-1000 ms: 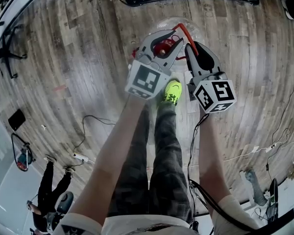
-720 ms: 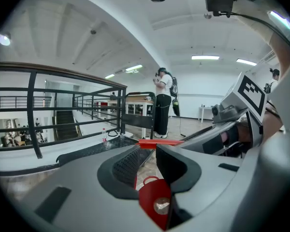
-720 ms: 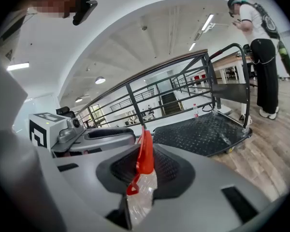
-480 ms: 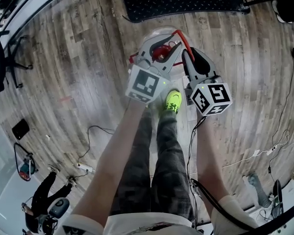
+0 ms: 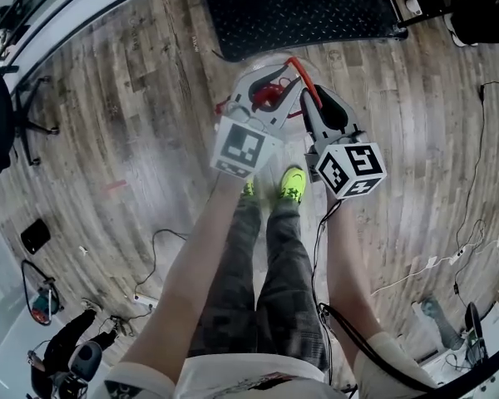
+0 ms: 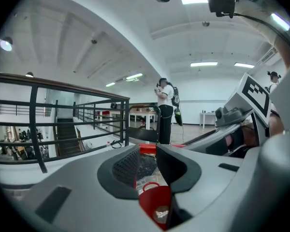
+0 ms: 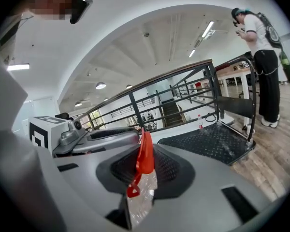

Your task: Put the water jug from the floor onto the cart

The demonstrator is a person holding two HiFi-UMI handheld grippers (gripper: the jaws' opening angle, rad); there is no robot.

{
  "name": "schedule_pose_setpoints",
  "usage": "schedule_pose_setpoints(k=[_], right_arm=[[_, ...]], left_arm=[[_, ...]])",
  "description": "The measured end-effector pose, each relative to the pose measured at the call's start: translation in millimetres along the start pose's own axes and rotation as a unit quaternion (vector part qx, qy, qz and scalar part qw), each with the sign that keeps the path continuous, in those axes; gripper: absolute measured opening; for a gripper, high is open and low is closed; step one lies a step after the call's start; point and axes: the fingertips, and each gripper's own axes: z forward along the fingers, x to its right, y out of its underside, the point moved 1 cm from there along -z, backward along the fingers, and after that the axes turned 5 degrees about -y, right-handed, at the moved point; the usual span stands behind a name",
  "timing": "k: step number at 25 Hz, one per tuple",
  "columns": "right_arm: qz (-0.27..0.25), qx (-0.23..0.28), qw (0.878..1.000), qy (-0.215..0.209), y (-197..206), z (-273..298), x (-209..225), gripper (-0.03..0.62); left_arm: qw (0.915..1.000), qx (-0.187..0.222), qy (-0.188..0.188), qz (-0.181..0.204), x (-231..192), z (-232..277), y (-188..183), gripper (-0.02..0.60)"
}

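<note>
The water jug (image 5: 276, 66) is clear plastic with a red handle (image 5: 293, 77), and it hangs off the floor under both grippers. My left gripper (image 5: 270, 91) is shut on the red handle (image 6: 153, 199) from the left. On the other side my right gripper (image 5: 309, 100) is shut on that handle's red strap (image 7: 145, 156), with clear plastic showing below it. The cart's black ribbed platform (image 5: 299, 7) lies just beyond the jug, and in the right gripper view the same platform (image 7: 208, 140) sits low on the floor, its upright handle bar (image 7: 249, 88) at the right end.
My own legs and green shoes (image 5: 293, 183) stand right below the jug. Cables (image 5: 154, 243) trail over the wooden floor. A black railing (image 7: 174, 95) borders the far side. A person (image 7: 263, 62) stands by the cart. A dark chair (image 5: 4, 119) is at the left.
Both grippers have risen with the jug hanging from them, and they have shifted toward the cart. More of the black platform now shows at the top of the head view.
</note>
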Motion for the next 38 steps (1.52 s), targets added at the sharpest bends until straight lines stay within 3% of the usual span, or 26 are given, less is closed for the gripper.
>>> schedule_pose_setpoints(k=[8, 15, 24, 38], right_arm=[[-0.012, 0.006, 1.0, 0.009, -37, 17, -16, 0.078], [-0.011, 0.005, 1.0, -0.008, -65, 39, -23, 0.08], [0.026, 0.017, 0.999, -0.039, -98, 79, 15, 0.08], [0.02, 0.0, 0.996, -0.081, -150, 144, 88, 0.08]], left_arm=[[0.9999, 0.015, 0.003, -0.001, -28, -4, -31, 0.08], [0.9998, 0.016, -0.013, 0.001, -55, 1, -53, 0.08], [0.9991, 0.004, -0.042, 0.01, -90, 51, -66, 0.08], [0.9964, -0.01, -0.084, -0.001, -141, 147, -78, 0.08]])
